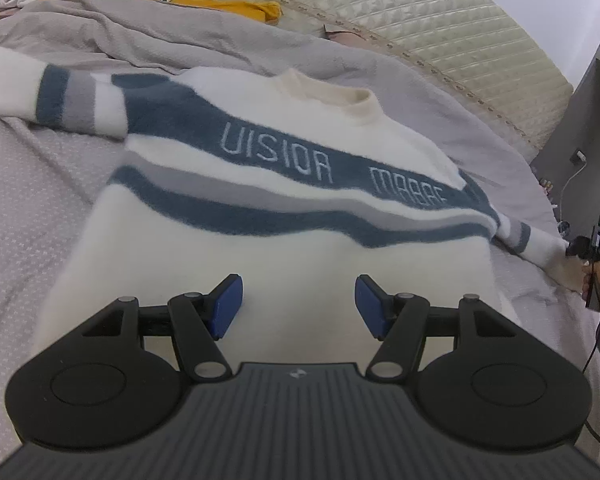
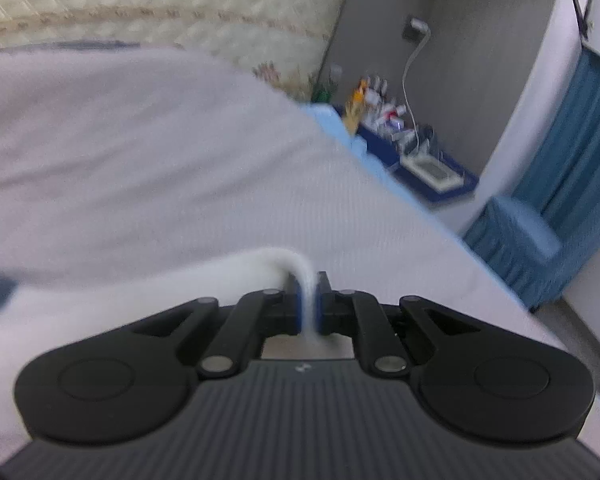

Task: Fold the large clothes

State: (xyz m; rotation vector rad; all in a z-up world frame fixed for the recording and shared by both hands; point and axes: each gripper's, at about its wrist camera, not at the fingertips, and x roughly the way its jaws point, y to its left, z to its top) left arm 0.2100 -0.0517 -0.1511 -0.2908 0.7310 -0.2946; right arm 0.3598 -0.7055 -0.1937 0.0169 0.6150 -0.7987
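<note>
Soft, even indoor light fills both views, with no hard shadows and no glare. In the left wrist view the sweater (image 1: 284, 184) is fairly sharp at the centre, its lettering readable, though the fuzzy knit softens its edges; the bed (image 1: 32, 184) bends strongly toward the frame's left and right sides, and the corners go dark. The right wrist view is smeared throughout: the headboard (image 2: 160, 4) at upper left and the clutter at upper right are blurred, while the right gripper (image 2: 309, 300) at bottom centre stays crisp.
</note>
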